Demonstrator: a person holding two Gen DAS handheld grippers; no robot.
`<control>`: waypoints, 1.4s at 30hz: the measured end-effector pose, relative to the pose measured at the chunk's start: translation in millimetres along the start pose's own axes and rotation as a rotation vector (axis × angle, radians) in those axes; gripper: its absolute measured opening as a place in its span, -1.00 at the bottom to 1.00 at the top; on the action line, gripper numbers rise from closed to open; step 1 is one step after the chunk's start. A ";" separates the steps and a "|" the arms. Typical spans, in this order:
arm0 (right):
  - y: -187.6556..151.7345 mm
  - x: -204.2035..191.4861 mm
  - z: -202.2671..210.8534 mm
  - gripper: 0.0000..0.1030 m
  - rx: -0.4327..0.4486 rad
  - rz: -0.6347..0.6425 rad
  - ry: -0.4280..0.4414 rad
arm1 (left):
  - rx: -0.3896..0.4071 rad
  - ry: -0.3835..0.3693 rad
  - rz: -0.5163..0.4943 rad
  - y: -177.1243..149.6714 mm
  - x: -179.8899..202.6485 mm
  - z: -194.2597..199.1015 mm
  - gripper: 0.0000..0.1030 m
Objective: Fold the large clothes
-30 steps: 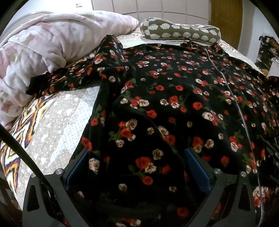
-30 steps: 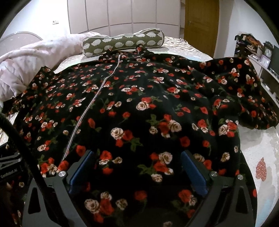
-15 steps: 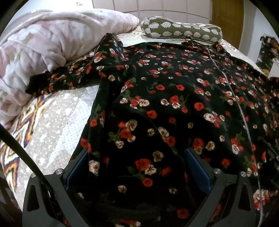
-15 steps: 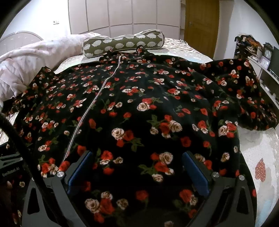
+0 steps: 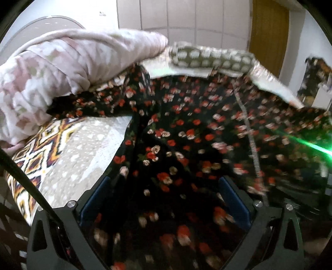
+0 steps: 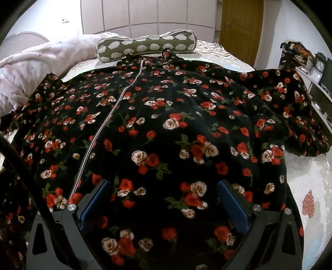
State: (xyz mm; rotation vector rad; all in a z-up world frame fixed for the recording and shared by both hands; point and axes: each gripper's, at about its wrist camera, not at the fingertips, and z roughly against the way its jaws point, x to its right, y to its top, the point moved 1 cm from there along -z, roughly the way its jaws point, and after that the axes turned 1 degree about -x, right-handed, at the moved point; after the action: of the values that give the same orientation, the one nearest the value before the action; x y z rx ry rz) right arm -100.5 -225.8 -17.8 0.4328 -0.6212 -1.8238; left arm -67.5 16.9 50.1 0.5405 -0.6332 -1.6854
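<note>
Floral robe (image 6: 166, 128): black fleece with red and cream roses, spread front-up across the bed (image 6: 307, 187), hem end nearest both cameras.

Right tongs (image 6: 164, 205): spread wide, blue pads (image 6: 93, 203) either side of the hem cloth, fabric bunched between and running back under the frame; grip on the cloth cannot be told.

Left tongs (image 5: 164, 199): likewise spread wide, robe's left-hand edge lying between the pads (image 5: 234, 201) and over the frame; hold cannot be told. View blurred.

Zipper (image 6: 108, 118): silver, closed, running from near the right tongs' left pad up to the collar; seen to the right of the left tongs in the left view.

Right sleeve (image 6: 290, 108): stretched out toward the bed's right edge. Left sleeve (image 5: 93, 103): lying out to the left, tucked against a pink quilt (image 5: 62, 68).

Bedspread (image 5: 68, 157): pale dotted cloth with zigzag border, bare beside the robe's left edge.

Bolster pillow (image 6: 147, 45): olive with white scalloped motifs, just beyond the collar.

Wardrobe doors (image 6: 145, 14) and wooden door (image 6: 240, 27): far wall.
</note>
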 end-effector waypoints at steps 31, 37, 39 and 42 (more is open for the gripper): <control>0.8 -5.0 4.8 0.95 0.013 0.019 -0.034 | 0.009 -0.042 0.105 -50.7 -0.3 47.3 0.99; 5.4 14.0 46.9 0.68 0.118 -0.110 0.028 | 0.033 -0.060 0.142 -54.2 -11.8 39.3 0.99; 5.4 17.5 63.0 0.68 0.165 -0.135 0.038 | 0.042 -0.063 0.140 -54.5 -13.1 37.6 0.99; 3.5 18.3 77.7 0.68 0.201 -0.126 0.024 | 0.051 -0.041 0.126 -55.0 -10.7 37.3 0.99</control>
State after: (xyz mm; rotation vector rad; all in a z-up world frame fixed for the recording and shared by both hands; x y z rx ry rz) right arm -148.2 -228.2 46.2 0.6399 -0.7794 -1.8796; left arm -129.9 40.5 41.4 0.4931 -0.7264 -1.5690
